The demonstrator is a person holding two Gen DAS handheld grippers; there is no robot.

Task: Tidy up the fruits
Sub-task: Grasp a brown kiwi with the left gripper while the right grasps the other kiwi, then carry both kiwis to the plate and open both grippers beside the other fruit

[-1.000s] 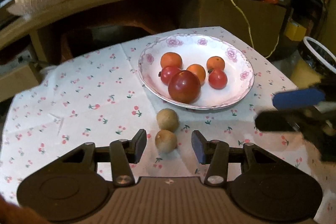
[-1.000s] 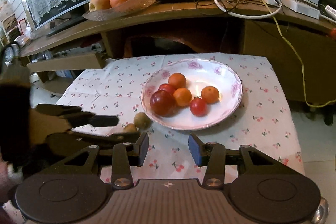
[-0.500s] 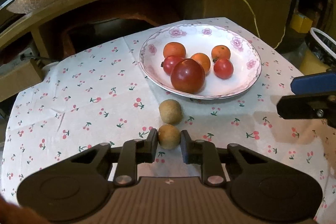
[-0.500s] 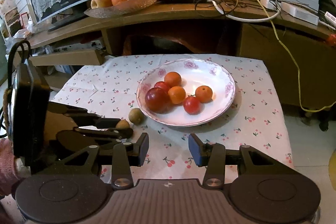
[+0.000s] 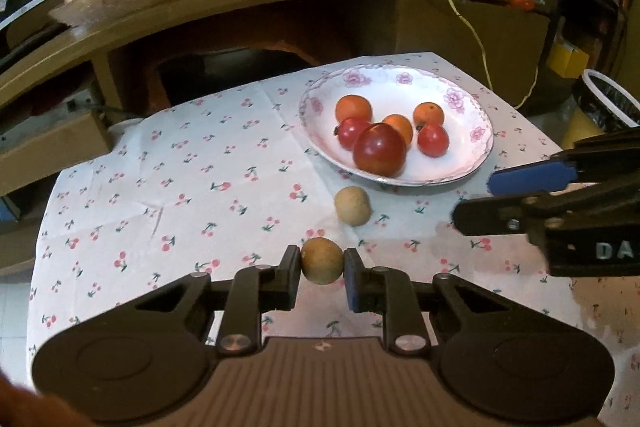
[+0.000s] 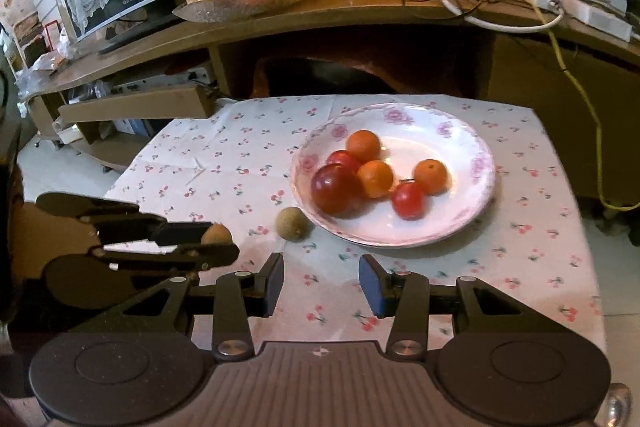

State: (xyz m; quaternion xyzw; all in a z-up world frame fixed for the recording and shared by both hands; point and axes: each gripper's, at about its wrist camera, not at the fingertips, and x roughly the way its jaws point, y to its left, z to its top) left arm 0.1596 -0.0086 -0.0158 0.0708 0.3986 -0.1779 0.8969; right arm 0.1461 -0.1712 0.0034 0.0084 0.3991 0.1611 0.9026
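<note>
1. Left wrist view: left gripper [image 5: 322,266] is clamped on a small brown fruit [image 5: 322,265], held above the cherry-print cloth [image 5: 168,195]. A second brown fruit [image 5: 352,205] lies on the cloth just beside the floral plate [image 5: 478,135] holding red and orange fruits.
2. Right wrist view: right gripper [image 6: 321,284] is partly open with nothing between its fingers, over the cloth near the plate's front rim. The left gripper with its fruit shows at left.

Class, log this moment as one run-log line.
left gripper: shut on brown fruit | right gripper: open, empty | second brown fruit: on cloth beside plate
</note>
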